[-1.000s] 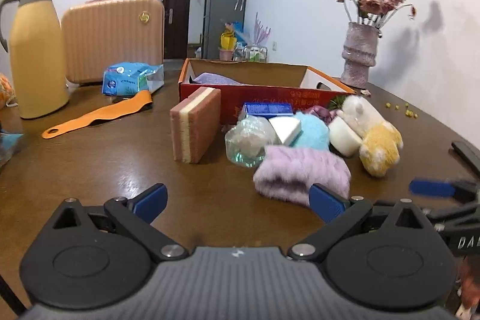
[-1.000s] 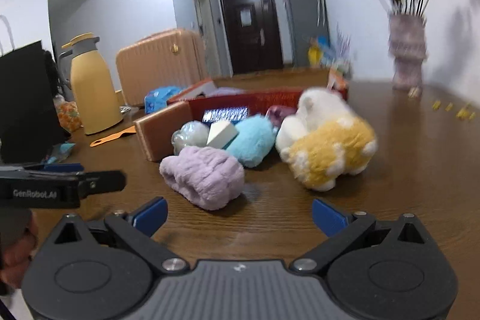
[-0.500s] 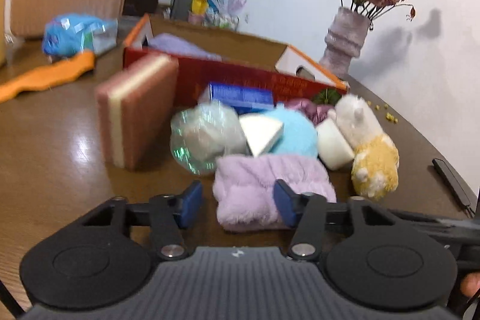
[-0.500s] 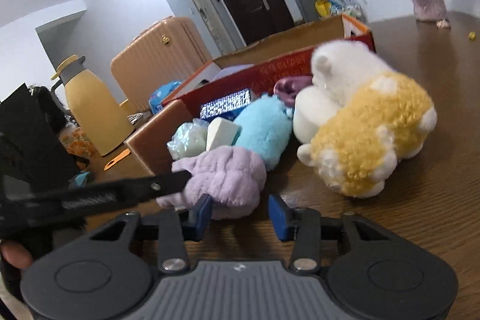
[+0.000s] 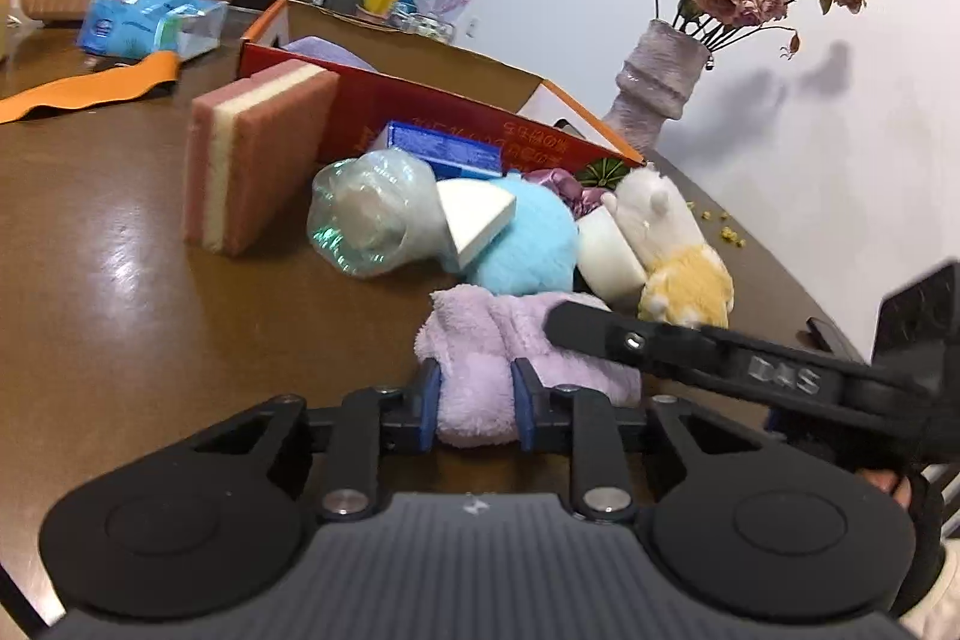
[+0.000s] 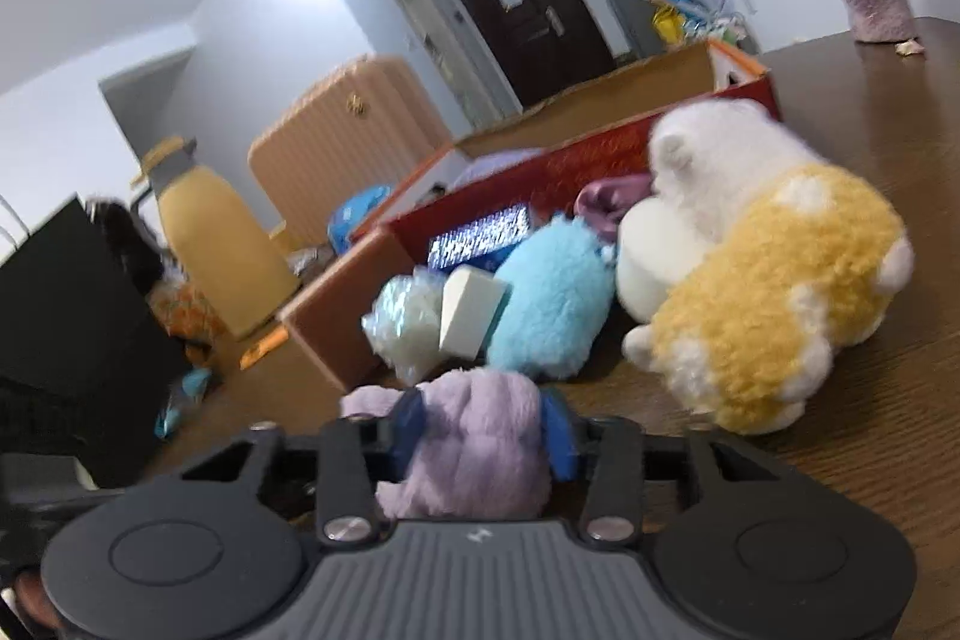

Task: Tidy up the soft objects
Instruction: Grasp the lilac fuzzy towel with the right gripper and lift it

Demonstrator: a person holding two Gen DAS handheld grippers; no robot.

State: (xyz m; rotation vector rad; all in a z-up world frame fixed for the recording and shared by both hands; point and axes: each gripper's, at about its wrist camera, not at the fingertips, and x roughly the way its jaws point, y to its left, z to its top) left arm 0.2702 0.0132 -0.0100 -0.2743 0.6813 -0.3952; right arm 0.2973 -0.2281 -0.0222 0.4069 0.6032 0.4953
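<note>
brown table (image 5: 108, 292) with a red cardboard box (image 5: 420, 112) at the back, soft stuff piled in front of it. yellow-white plush (image 6: 774, 292), blue plush (image 5: 528, 244), then the lilac fuzzy cloth (image 5: 480, 340) nearest, on the table. left gripper (image 5: 474, 403) and right gripper (image 6: 483, 430) are each clamped on that cloth, one per end.

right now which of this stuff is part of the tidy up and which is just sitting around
Part of the job:
- purple fluffy cloth, clamped by left tool and right tool
- blue plush
- yellow and white plush
- pink sponge
- red box

Just lying about:
- vase of flowers
- yellow jug
- suitcase
</note>
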